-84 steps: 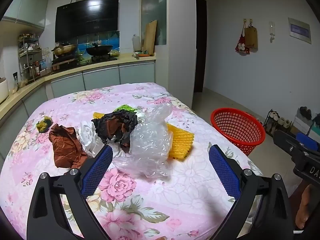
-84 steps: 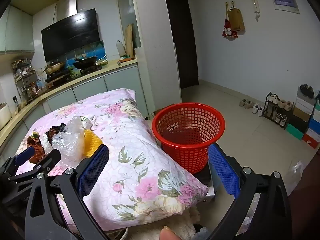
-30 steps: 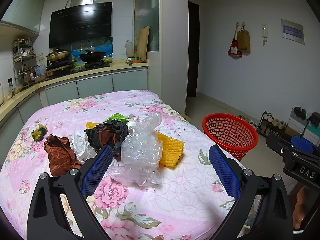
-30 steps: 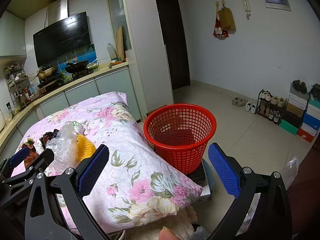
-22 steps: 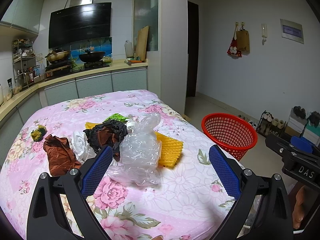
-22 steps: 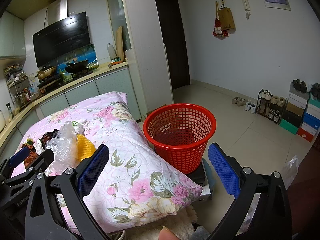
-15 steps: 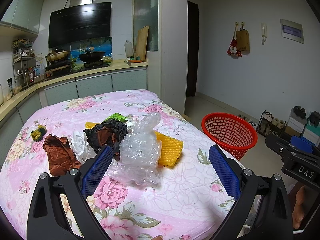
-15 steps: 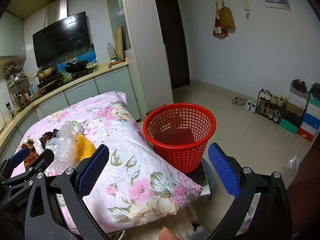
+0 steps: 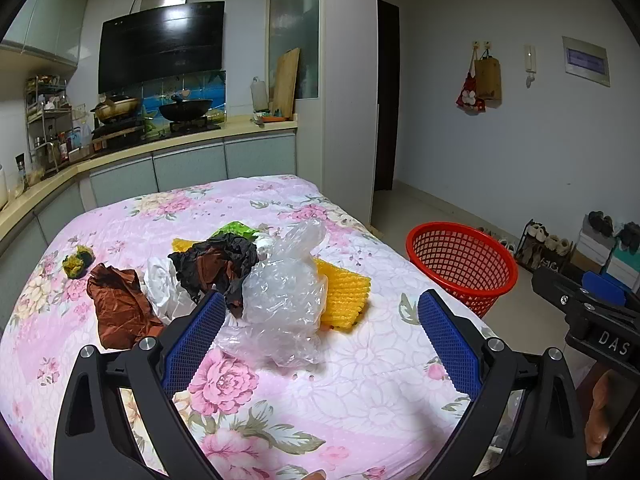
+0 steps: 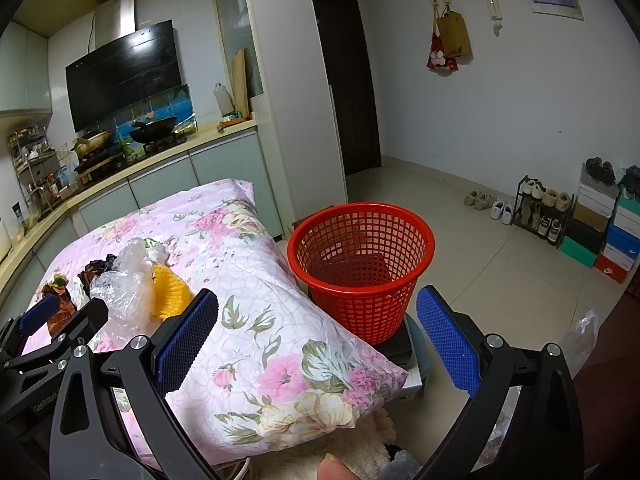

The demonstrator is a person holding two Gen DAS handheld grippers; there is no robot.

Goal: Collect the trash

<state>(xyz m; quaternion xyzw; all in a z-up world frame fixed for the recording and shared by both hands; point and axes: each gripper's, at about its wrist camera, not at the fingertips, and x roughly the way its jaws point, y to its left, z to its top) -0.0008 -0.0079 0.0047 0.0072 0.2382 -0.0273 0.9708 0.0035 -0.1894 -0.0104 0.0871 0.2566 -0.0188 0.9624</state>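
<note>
The left gripper (image 9: 318,332) hovers above the near part of a worktop covered by a pink floral cloth (image 9: 256,376), its blue-padded jaws spread wide apart with nothing between them. Just ahead of it lies the trash in a loose heap: a crumpled clear plastic bag (image 9: 286,300) nearest the gripper, a yellow corrugated sheet (image 9: 344,294) partly under the bag on its right, a black-and-brown crumpled wrapper (image 9: 216,266) touching the bag on its left, a white wad (image 9: 162,284) beside that, and a brown crumpled piece (image 9: 118,308) further left. A green scrap (image 9: 234,229) peeks out behind the heap, and a small green-yellow lump (image 9: 78,261) sits apart near the left edge of the cloth. The right gripper (image 10: 316,334) is held off the corner of the worktop, facing a red mesh basket (image 10: 362,268) — its jaws also stand wide apart and empty. The basket stands upright just beside the worktop's right corner, raised on a dark platform (image 10: 394,346), and its inside looks empty through the mesh. From the right wrist view the left gripper's arm shows low on the left, with the plastic bag and yellow sheet beyond it. A fingertip (image 10: 334,468) shows at the bottom edge — the rest of the hand is out of view. Behind the worktop runs a kitchen counter (image 9: 180,142) with a wok on the hob, and a shoe rack (image 10: 540,210) stands by the far wall.
</note>
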